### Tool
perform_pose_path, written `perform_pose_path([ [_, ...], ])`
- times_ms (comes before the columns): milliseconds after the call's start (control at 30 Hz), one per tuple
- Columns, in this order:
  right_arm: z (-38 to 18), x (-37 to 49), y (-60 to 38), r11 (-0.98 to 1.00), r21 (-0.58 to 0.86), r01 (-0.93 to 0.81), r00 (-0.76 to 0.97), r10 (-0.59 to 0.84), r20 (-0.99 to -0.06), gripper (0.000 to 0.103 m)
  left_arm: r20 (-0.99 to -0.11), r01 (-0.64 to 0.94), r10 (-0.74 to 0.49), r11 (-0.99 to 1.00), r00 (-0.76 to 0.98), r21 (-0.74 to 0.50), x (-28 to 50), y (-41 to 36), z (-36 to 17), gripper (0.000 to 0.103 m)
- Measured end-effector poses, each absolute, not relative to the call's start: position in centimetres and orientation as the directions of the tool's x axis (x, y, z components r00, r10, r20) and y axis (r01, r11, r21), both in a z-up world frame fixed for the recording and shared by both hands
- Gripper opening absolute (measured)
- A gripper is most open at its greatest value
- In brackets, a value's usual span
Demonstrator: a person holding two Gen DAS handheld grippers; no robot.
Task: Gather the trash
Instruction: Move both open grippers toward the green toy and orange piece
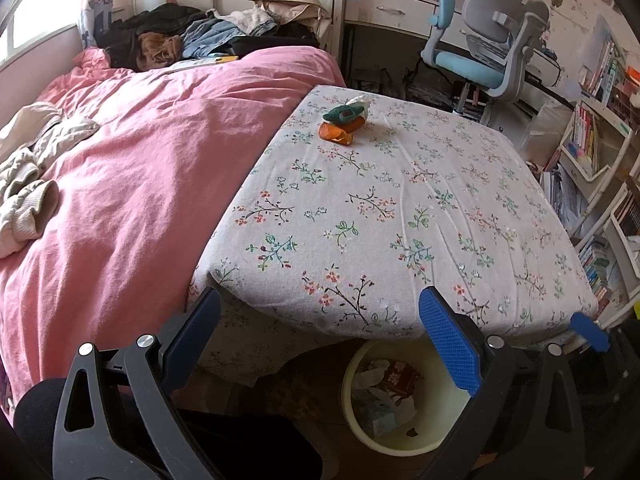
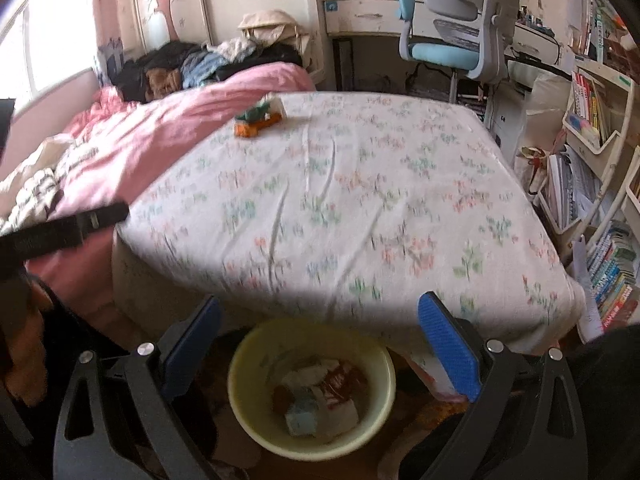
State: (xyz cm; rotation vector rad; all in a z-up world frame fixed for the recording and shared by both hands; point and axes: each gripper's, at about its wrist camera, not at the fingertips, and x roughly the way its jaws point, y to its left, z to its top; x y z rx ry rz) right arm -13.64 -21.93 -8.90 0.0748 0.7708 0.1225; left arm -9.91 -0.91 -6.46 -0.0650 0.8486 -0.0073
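Fingers of my left gripper (image 1: 320, 344) stand wide apart with nothing between the blue pads. Below and between them, slightly toward the right finger, sits the pale yellow bin (image 1: 352, 412) on the floor, partly tucked under the table edge, with wrappers and paper inside. Straight ahead of the fingertips spreads the floral tablecloth (image 1: 400, 208); far across it, near the back left corner, lies a small heap of trash (image 1: 344, 122) (an orange wrapper under a green one, with something white behind). Left of the cloth runs the pink bedding (image 1: 140, 168), right of it a bookshelf (image 1: 592, 148).

My right gripper (image 2: 320, 344) is likewise spread fully and holds nothing. The bin (image 2: 248, 392) sits directly between and below its fingers. Beyond the tips the cloth (image 2: 360, 208) looks blurred, and the trash pile (image 2: 258, 118) lies far ahead, slightly left of the left finger.
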Motion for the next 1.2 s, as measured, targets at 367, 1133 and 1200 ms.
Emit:
perform_pose_path([
  [367, -5.7, -5.3, -20.7, 0.966, 0.107, -0.237, 0.695, 0.245, -0.676, 0.095, -0.757, -0.132, -0.021, 0.981, 0.653, -0.142, -3.0, 2.7, -5.3, 0.096],
  [1133, -8.1, 5.8, -25.3, 0.916, 0.375, -0.146, 0.61, 0.381, -0.694, 0.095, -0.757, 0.012, -0.111, 0.991, 0.644, -0.135, 18.4, -0.2, -8.4, 0.096],
  [1200, -8.2, 6.2, -25.2, 0.911, 0.381, -0.155, 0.608, 0.392, -0.69, 0.095, -0.755, 0.031, -0.091, 0.995, 0.65, -0.094, 19.7, -1.2, -8.9, 0.096],
])
